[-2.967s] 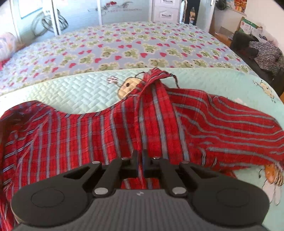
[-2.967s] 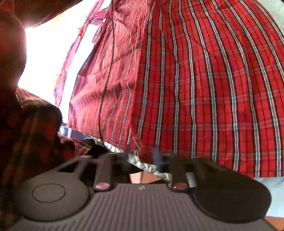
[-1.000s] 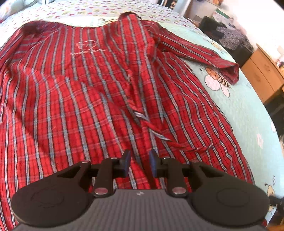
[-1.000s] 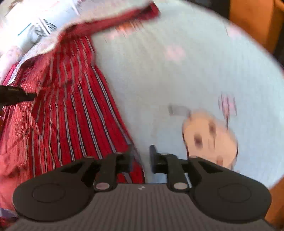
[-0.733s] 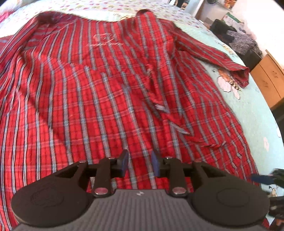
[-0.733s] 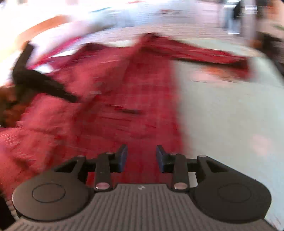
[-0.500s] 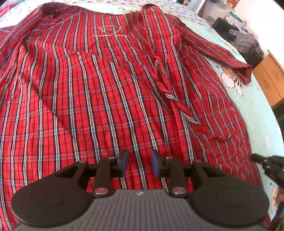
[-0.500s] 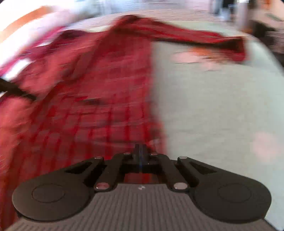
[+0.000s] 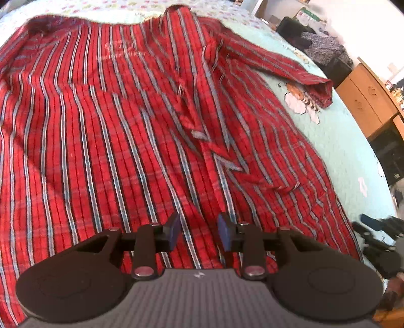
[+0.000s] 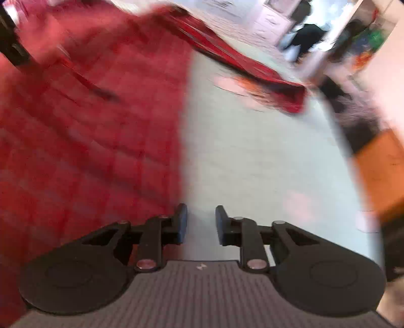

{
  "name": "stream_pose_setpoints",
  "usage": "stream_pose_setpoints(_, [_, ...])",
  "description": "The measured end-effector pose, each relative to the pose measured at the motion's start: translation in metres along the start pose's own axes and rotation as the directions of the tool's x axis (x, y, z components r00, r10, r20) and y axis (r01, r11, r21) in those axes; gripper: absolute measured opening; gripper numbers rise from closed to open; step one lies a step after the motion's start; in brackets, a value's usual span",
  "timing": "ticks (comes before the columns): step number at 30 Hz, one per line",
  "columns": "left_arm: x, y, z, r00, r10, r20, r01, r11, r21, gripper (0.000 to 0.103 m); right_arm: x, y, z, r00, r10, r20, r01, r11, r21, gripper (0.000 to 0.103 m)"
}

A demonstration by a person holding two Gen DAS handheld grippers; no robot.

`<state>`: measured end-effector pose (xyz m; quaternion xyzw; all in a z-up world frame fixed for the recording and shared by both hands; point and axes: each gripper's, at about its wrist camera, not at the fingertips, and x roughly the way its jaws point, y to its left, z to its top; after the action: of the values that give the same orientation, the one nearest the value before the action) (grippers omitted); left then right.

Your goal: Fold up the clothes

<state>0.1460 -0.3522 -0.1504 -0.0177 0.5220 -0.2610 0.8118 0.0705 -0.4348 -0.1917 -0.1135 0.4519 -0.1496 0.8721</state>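
Note:
A red plaid shirt point(image 9: 121, 121) lies spread front-up on the pale green quilt point(image 9: 338, 136), collar at the far end, its button placket rumpled down the middle. One sleeve point(image 9: 275, 60) stretches out to the right. My left gripper point(image 9: 198, 233) hovers open over the shirt's near hem, nothing between its fingers. In the blurred right wrist view, my right gripper point(image 10: 200, 223) is open over the shirt's right edge point(image 10: 174, 156), where red cloth meets the quilt point(image 10: 252, 156). The sleeve cuff point(image 10: 290, 98) lies ahead of it. The right gripper's dark tip point(image 9: 373, 234) shows at the left view's right edge.
A wooden dresser point(image 9: 366, 101) stands beyond the bed's right side, with a dark chair and a grey garment point(image 9: 325, 48) farther back. A frog-print bedspread point(image 9: 96, 7) lies beyond the quilt. Cartoon patches point(image 9: 300, 101) mark the quilt.
Both grippers let go of the shirt, which now lies flat. The left one drew back toward the hem. The right one swung fast to the shirt's right edge, shut briefly, and has opened again.

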Motion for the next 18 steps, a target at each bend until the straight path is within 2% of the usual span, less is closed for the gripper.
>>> stream_pose_setpoints(1, [0.002,0.0,-0.001,1.0,0.001,-0.006,-0.001,1.0,-0.005,0.034,-0.009,0.003,0.0,0.999,0.031,0.011,-0.031,1.0,0.003,0.025])
stream_pose_setpoints(3, [0.005,-0.001,-0.004,1.0,0.003,-0.016,-0.003,1.0,-0.015,0.034,-0.034,0.02,0.004,0.983,0.177,0.058,-0.177,0.984,0.001,0.025])
stream_pose_setpoints(4, [0.006,-0.002,-0.004,1.0,0.009,-0.014,-0.009,1.0,-0.016,0.035,-0.043,0.032,0.005,0.956,0.284,0.069,-0.285,0.958,0.009,0.024])
stream_pose_setpoints(5, [0.006,-0.003,-0.003,1.0,0.01,-0.013,-0.01,1.0,-0.018,0.035,-0.05,0.044,0.004,0.911,0.406,0.074,-0.408,0.913,0.021,0.022])
stream_pose_setpoints(6, [0.006,-0.004,-0.001,1.0,0.009,-0.015,-0.009,1.0,-0.017,0.035,-0.051,0.052,-0.001,0.885,0.464,0.049,-0.465,0.885,0.021,0.022])
stream_pose_setpoints(7, [0.006,-0.005,-0.001,1.0,0.005,-0.019,-0.005,1.0,-0.014,0.035,-0.048,0.056,-0.009,0.872,0.49,0.006,-0.49,0.872,0.016,0.021])
stream_pose_setpoints(8, [0.006,-0.006,0.0,1.0,-0.002,-0.021,0.002,1.0,-0.012,0.035,-0.046,0.06,-0.016,0.857,0.514,-0.037,-0.514,0.858,0.011,0.013])
stream_pose_setpoints(9, [0.007,-0.008,0.001,1.0,-0.01,-0.023,0.01,1.0,-0.013,0.035,-0.042,0.051,-0.028,0.888,0.457,-0.055,-0.458,0.889,0.0,0.0])
stream_pose_setpoints(10, [0.007,-0.01,0.001,0.999,-0.018,-0.026,0.017,1.0,-0.015,0.035,-0.039,0.035,-0.038,0.934,0.353,-0.061,-0.354,0.935,-0.009,0.0])
stream_pose_setpoints(11, [0.008,-0.011,-0.001,0.999,-0.023,-0.029,0.022,1.0,-0.017,0.036,-0.037,0.02,-0.043,0.975,0.202,-0.09,-0.205,0.978,-0.025,0.0])
stream_pose_setpoints(12, [0.008,-0.012,-0.003,0.999,-0.024,-0.03,0.023,1.0,-0.016,0.037,-0.035,0.006,-0.046,0.991,0.049,-0.127,-0.054,0.998,-0.042,0.003])
stream_pose_setpoints(13, [0.009,-0.014,-0.005,0.999,-0.022,-0.03,0.022,1.0,-0.012,0.037,-0.039,-0.004,-0.047,0.99,0.02,-0.138,-0.022,1.0,-0.007,0.007])
stream_pose_setpoints(14, [0.01,-0.016,-0.006,0.999,-0.019,-0.028,0.018,1.0,-0.01,0.038,-0.046,-0.013,-0.048,0.99,0.051,-0.133,-0.045,0.998,0.052,0.007])
stream_pose_setpoints(15, [0.011,-0.017,-0.007,1.0,-0.016,-0.027,0.016,1.0,-0.009,0.039,-0.054,-0.012,-0.045,0.987,0.116,-0.108,-0.107,0.99,0.089,0.007])
stream_pose_setpoints(16, [0.011,-0.017,-0.008,1.0,-0.014,-0.025,0.014,1.0,-0.008,0.04,-0.063,0.002,-0.04,0.973,0.222,-0.067,-0.216,0.973,0.086,0.008])
stream_pose_setpoints(18, [0.012,-0.018,-0.008,1.0,-0.013,-0.024,0.013,1.0,-0.011,0.041,-0.075,0.039,-0.03,0.912,0.41,-0.015,-0.41,0.912,0.009,0.009])
